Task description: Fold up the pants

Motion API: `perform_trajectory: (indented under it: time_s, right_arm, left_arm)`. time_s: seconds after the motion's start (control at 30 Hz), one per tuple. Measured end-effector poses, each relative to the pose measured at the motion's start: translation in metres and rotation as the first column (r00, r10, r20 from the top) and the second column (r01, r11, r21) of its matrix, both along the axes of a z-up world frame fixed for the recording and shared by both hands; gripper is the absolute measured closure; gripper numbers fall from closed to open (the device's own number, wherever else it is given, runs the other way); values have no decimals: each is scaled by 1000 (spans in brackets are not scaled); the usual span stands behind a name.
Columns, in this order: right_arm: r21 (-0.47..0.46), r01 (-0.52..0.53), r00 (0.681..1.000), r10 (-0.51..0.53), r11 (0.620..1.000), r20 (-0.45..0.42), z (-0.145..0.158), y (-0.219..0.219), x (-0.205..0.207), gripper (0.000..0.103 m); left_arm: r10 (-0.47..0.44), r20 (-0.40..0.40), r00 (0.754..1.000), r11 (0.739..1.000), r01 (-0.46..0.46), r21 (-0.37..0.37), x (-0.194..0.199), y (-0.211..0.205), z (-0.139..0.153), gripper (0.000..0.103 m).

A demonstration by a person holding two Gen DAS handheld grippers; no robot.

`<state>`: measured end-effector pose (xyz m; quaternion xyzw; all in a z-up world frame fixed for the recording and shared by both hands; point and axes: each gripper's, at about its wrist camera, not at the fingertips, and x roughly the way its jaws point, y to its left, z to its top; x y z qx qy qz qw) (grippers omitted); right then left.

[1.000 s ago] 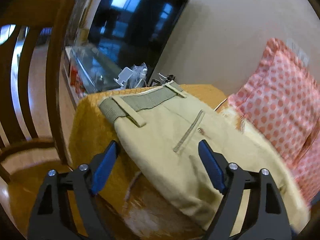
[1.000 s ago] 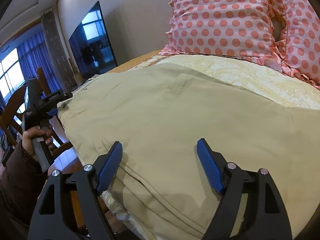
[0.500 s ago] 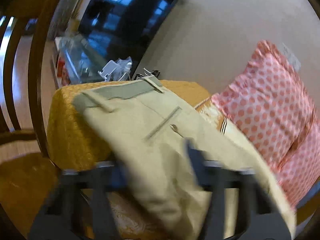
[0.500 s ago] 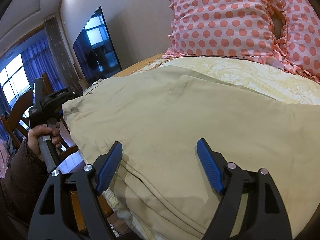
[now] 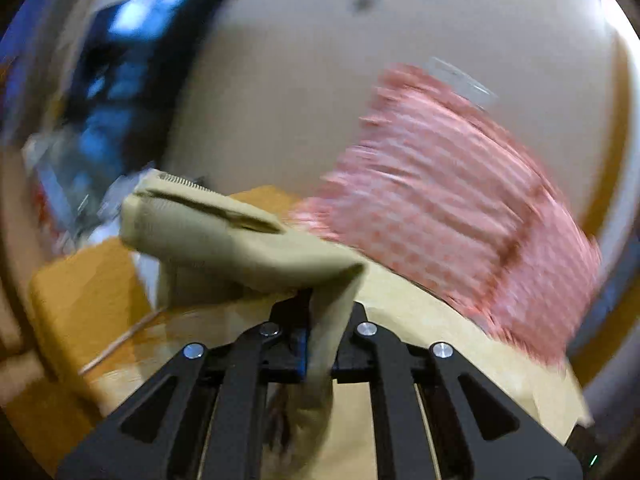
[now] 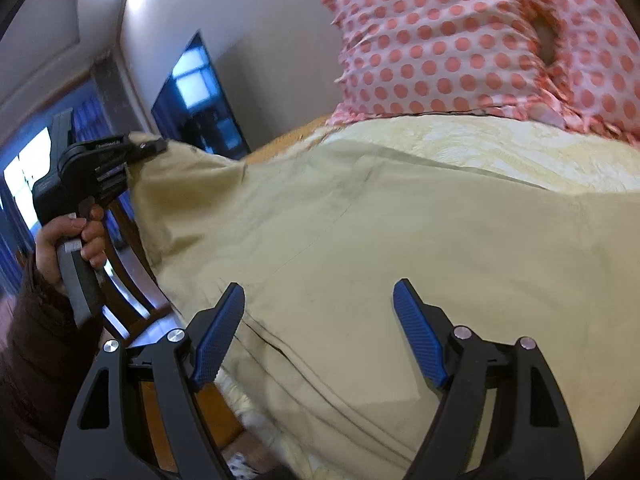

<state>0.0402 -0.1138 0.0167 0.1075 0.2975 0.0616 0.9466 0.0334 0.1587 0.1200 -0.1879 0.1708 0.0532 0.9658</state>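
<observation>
Khaki pants [image 6: 360, 240] lie spread over the bed. My left gripper [image 5: 320, 344] is shut on the pants' waist end [image 5: 224, 236] and holds it lifted off the bed; the view is blurred. In the right wrist view the left gripper [image 6: 154, 145] shows at the left, pinching the raised waist corner. My right gripper [image 6: 318, 320] is open and empty, its blue pads hovering just above the near edge of the pants' legs.
A pale yellow bedspread [image 6: 500, 148] covers the bed. Pink polka-dot pillows [image 6: 460, 40] stand against the wall at the back. A dark TV [image 6: 200, 100] hangs on the wall. A wooden chair [image 6: 128, 248] stands beside the bed at the left.
My left gripper moved in on the waist end, shut on it and lifted it off the bed. My right gripper stayed open and tilted slightly.
</observation>
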Motion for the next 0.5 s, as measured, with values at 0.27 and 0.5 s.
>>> perform_trajectory:
  time_s: [0.27,0.5]
  right_arm:
    - [54,427,890,-430,903,151,47,-94,-98,24]
    - [112,541,821,-552,834,147,53,-138,-140,24]
  left_arm:
    - [-539,-221,813,700,578,418,10,-234,-30,95]
    - [-601,-359,714,590,699,404,-6,-276,-87,95]
